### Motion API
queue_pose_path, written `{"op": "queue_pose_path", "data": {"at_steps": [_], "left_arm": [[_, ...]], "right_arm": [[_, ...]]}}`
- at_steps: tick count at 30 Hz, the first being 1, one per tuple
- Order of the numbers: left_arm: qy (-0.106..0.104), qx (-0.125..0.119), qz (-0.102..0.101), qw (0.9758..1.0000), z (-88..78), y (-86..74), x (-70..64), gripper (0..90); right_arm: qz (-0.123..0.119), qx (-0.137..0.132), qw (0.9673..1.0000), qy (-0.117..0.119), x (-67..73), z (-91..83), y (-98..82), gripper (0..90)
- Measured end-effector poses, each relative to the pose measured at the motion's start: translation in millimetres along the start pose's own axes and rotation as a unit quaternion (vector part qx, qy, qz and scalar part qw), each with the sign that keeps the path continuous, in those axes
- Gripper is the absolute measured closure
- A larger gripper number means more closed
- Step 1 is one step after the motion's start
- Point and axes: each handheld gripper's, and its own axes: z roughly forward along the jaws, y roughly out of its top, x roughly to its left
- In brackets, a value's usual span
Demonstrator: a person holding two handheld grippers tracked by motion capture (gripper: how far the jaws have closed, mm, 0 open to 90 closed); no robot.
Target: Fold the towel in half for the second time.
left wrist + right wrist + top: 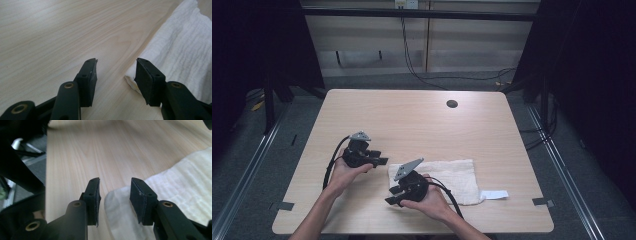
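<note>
A white towel [452,175] lies flat on the wooden table [412,120], near its front edge. My left gripper [382,161] is held low at the towel's left edge, pointing right. In the left gripper view the towel [180,50] has a corner lying by the right-hand pad, and the left gripper [117,61] stands open over bare wood. My right gripper [391,196] sits at the towel's near left corner, pointing left. Seen from the right gripper [115,180], the jaws are open and a rounded corner of the towel [175,182] lies beneath the gap, unpinched.
A white label [495,194] sticks out from the towel's right end. A round cable hole [452,103] sits at the table's far side. Tape marks [286,205] flag the front corners. Cables run over the floor behind the table.
</note>
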Motion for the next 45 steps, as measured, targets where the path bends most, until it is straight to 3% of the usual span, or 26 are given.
{"op": "queue_pose_path", "data": {"at_steps": [3, 7, 11, 16, 19, 21, 27, 30, 32, 35, 37, 41, 45], "left_arm": [[-0.001, 0.004, 0.000, 1.0000, 1.0, -0.8, 0.7, 50.9], [-0.001, 0.006, -0.002, 1.0000, 1.8, -0.9, 1.9, 50.4], [0.001, 0.005, -0.003, 1.0000, 5.0, 0.2, 2.3, 50.2], [-0.004, 0.019, 0.002, 0.9998, 10.5, -0.3, 1.0, 50.1], [-0.009, 0.022, 0.001, 0.9997, 12.8, -0.9, 0.0, 49.7], [-0.010, 0.023, 0.001, 0.9997, 15.1, -1.2, -2.3, 49.2], [-0.030, 0.046, 0.019, 0.9983, 26.9, -2.7, -10.6, 47.8], [-0.035, 0.034, 0.035, 0.9982, 29.4, -3.9, -13.3, 58.0], [-0.041, 0.037, 0.025, 0.9982, 31.0, -4.1, -11.5, 59.9], [-0.057, 0.052, 0.045, 0.9960, 31.1, -4.1, -18.1, 63.1], [-0.047, 0.055, 0.053, 0.9959, 31.0, -4.2, -21.3, 65.1], [-0.074, 0.057, 0.065, 0.9935, 32.5, -7.5, -24.6, 81.9], [-0.081, 0.054, 0.044, 0.9942, 31.6, -6.0, -19.1, 85.0]], "right_arm": [[-0.003, 0.000, 1.0000, -0.004, 0.2, -0.3, -0.4, 59.9], [-0.010, 0.009, 0.9999, -0.009, 2.8, -8.5, -0.3, 66.2], [-0.013, 0.031, 0.9994, -0.012, 4.9, -2.2, -4.7, 64.9], [-0.027, 0.030, 0.9990, -0.019, 8.2, 6.8, -5.5, 65.5], [-0.028, 0.033, 0.9983, -0.039, 9.6, 6.0, -6.3, 78.4], [-0.020, 0.029, 0.9987, -0.037, 6.5, 5.0, -8.0, 83.3], [-0.007, 0.003, 0.9994, -0.033, 5.6, 4.3, -14.6, 85.0], [-0.005, 0.005, 0.9995, -0.032, 5.0, 3.2, -15.3, 85.1], [-0.009, 0.005, 0.9995, -0.031, 5.2, 3.5, -15.0, 85.1], [-0.002, 0.005, 0.9995, -0.033, 6.2, 4.0, -14.3, 85.1], [0.000, 0.009, 0.9995, -0.032, 5.9, 3.7, -13.8, 85.2], [-0.001, 0.010, 0.9995, -0.032, 5.4, 3.5, -13.4, 85.7], [-0.002, 0.011, 0.9995, -0.030, 4.1, 3.8, -11.5, 86.4]]}}
